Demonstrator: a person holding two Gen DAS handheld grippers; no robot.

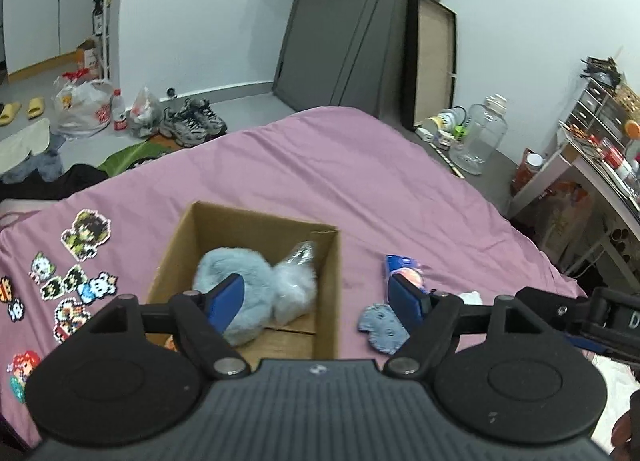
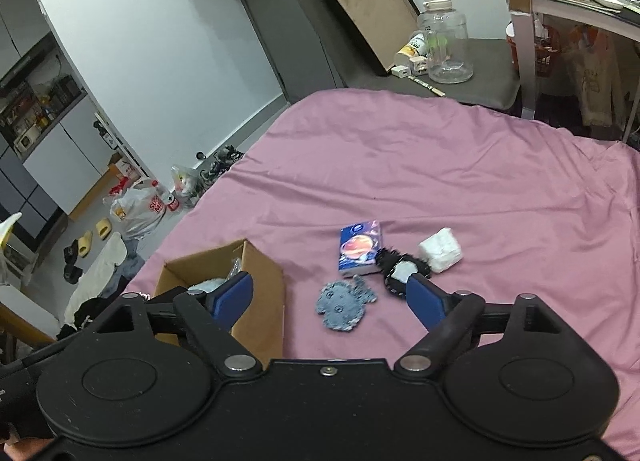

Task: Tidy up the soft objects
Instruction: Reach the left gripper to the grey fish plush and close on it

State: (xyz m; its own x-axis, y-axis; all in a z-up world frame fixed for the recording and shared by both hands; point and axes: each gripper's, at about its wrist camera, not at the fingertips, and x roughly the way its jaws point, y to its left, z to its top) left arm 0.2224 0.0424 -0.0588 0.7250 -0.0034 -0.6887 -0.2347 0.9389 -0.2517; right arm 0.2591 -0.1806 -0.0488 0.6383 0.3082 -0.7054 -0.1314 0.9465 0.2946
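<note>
Nearest, left gripper point(image 1: 318, 303) spread wide and empty above cardboard box point(image 1: 326, 301) holding fluffy blue plush point(image 1: 256, 281), right gripper point(image 2: 332, 297) likewise wide and empty over blue knitted piece point(image 2: 344, 303) (flat on pink bedsheet point(image 2: 440, 165)), then black-and-white plush point(image 2: 400, 271), tissue pack point(image 2: 358, 247) and white bundle point(image 2: 440, 249) beyond.
</note>
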